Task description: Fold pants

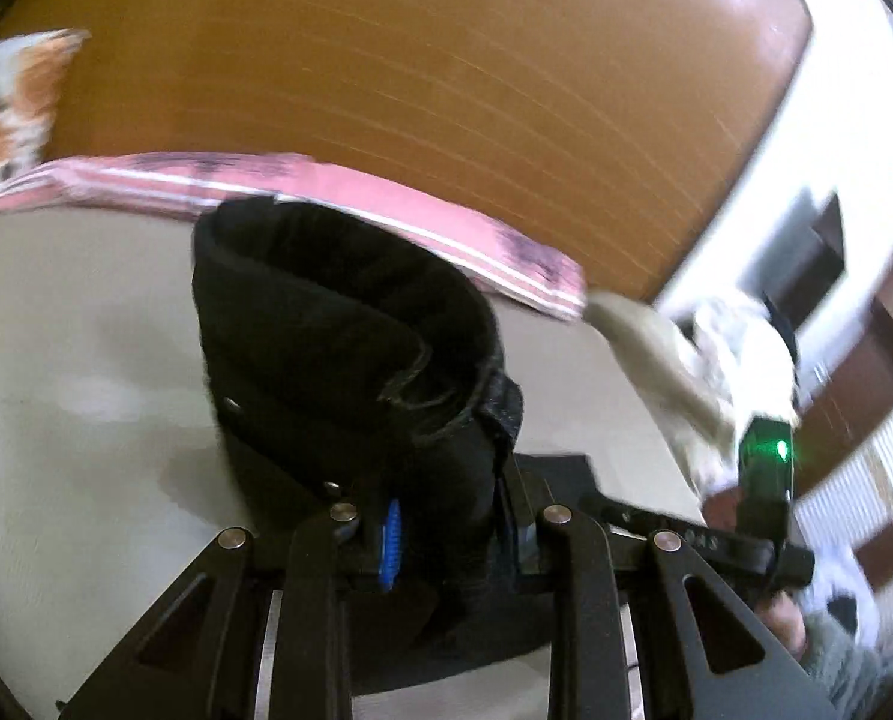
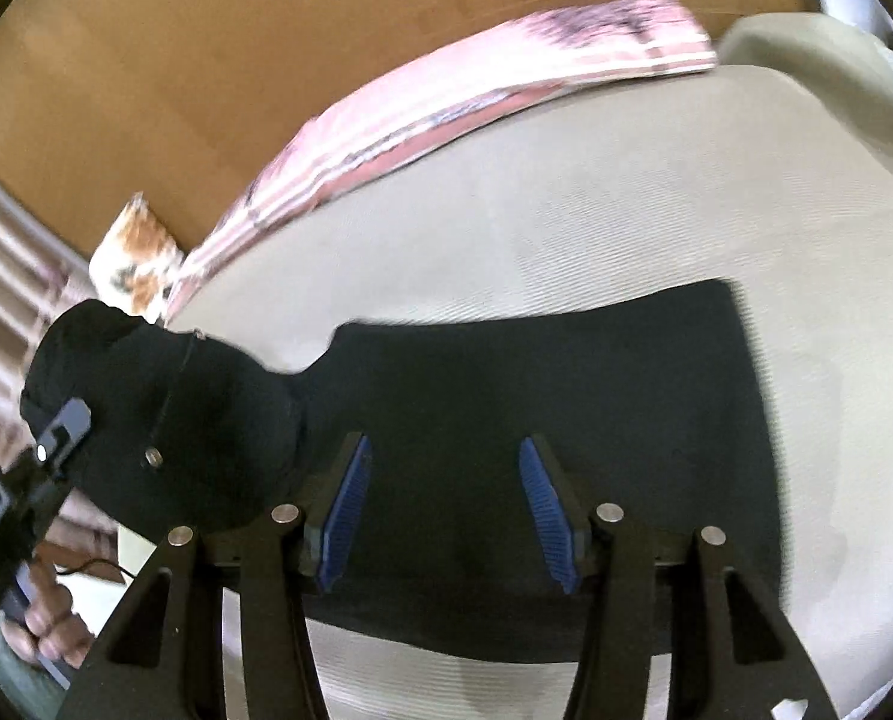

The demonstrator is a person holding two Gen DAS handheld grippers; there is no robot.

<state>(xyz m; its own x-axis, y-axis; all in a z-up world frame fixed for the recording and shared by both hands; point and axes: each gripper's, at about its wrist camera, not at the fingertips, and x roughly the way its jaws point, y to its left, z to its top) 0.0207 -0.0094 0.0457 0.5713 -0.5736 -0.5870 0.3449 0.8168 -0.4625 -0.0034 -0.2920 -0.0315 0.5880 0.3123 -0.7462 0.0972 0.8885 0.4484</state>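
Wooden floor (image 1: 446,90) fills the far side of the left wrist view, blurred into streaks, and the pale beige mattress (image 1: 74,360) is seen nearer, edged along its far side by a pink striped cloth (image 1: 386,210). Black pants (image 1: 338,324) are bunched up above the mattress, the waistband standing as a thick curled roll, and the fabric is pinched between the blue-padded fingers of the left gripper (image 1: 446,540), whose jaws are drawn close on it. Off the mattress's right edge the right gripper (image 1: 674,531) is caught side-on, a green light glowing on its body and a hand (image 1: 782,624) wrapped round its handle. Over to the right wrist view: the same mattress (image 2: 596,210) is spread wide, the pink cloth (image 2: 446,102) curving round its far rim with the floor (image 2: 206,60) beyond. The pants (image 2: 566,396) are laid flat across the mattress's near part, one end lifted off its left edge where it is held by the left gripper (image 2: 56,438). The right gripper (image 2: 446,510) is held with its jaws parted over the flat dark fabric, nothing pressed between its blue pads (image 2: 542,510). A patterned cushion (image 2: 140,258) is glimpsed at the mattress's far left corner.
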